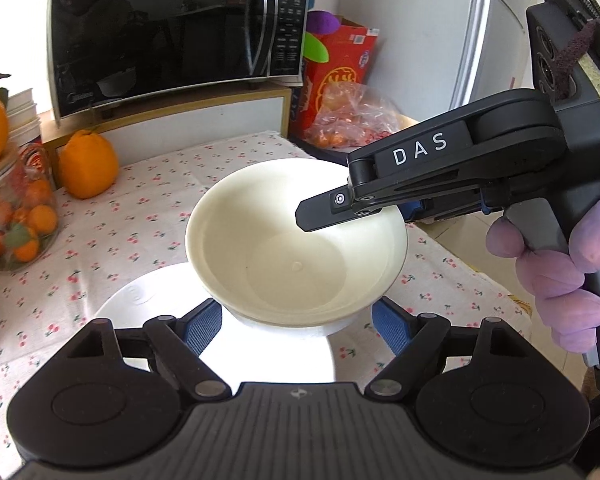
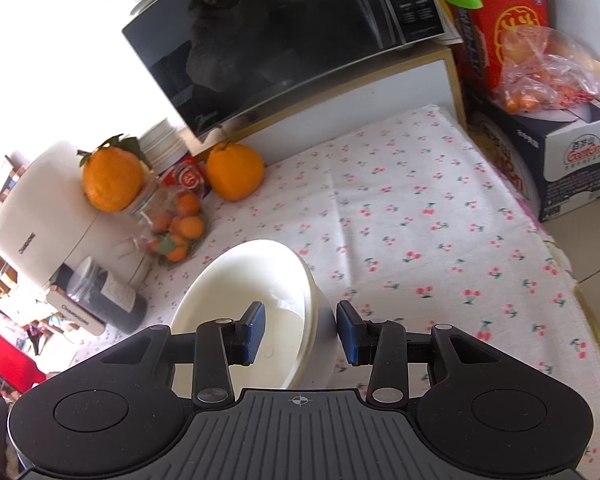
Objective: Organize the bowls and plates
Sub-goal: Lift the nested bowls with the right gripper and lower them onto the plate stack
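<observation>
Bowl lifted by its rim

My right gripper [image 2: 300, 332] clamps the cream bowl's [image 1: 296, 240] wall at three o'clock, one pad inside, one outside. My left gripper [image 1: 298, 326] stands apart, its pads straddling the bowl's near side without touching. A white plate [image 1: 140, 304] lies below on the cherry-print tablecloth [image 2: 420, 208].

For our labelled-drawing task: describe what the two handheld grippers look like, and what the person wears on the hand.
Both grippers, left and right, are black with ribbed grey bases, round pivot caps and blue textured finger pads. White letters DAS mark the right one's arm; dark braided cables run above. The hand wears a lilac glove.
</observation>
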Action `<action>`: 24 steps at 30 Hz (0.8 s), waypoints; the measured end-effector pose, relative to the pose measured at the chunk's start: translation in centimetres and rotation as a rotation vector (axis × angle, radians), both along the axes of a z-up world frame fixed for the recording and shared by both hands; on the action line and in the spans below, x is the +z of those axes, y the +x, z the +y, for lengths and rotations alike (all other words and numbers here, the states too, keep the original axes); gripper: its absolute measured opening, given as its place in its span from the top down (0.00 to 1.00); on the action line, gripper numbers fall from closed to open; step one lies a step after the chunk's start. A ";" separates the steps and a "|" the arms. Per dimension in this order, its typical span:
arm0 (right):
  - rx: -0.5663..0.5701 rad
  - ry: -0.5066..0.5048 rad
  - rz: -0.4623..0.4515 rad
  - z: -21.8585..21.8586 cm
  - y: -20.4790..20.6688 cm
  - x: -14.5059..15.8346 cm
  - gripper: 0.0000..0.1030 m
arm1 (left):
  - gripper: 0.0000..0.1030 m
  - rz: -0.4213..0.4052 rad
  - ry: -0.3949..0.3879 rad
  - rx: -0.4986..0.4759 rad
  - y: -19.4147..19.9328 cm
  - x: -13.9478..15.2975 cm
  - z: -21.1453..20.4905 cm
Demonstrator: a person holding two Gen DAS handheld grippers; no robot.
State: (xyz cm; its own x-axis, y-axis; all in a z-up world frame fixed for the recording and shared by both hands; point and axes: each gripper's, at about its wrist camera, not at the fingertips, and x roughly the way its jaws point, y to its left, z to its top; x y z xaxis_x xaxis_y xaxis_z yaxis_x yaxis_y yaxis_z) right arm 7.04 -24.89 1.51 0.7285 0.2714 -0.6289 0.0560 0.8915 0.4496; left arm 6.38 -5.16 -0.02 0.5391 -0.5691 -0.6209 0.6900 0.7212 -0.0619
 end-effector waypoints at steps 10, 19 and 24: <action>0.070 -0.028 0.024 4.0 0.8 -0.6 0.63 | 0.23 0.014 0.010 0.034 0.2 -0.1 3.1; 0.104 -0.053 0.068 6.6 1.1 -2.2 0.63 | 0.23 0.030 0.040 0.047 -0.1 -0.8 4.8; 0.110 -0.061 0.076 7.4 1.4 -2.8 0.63 | 0.23 0.039 0.055 0.053 -0.1 -1.3 5.1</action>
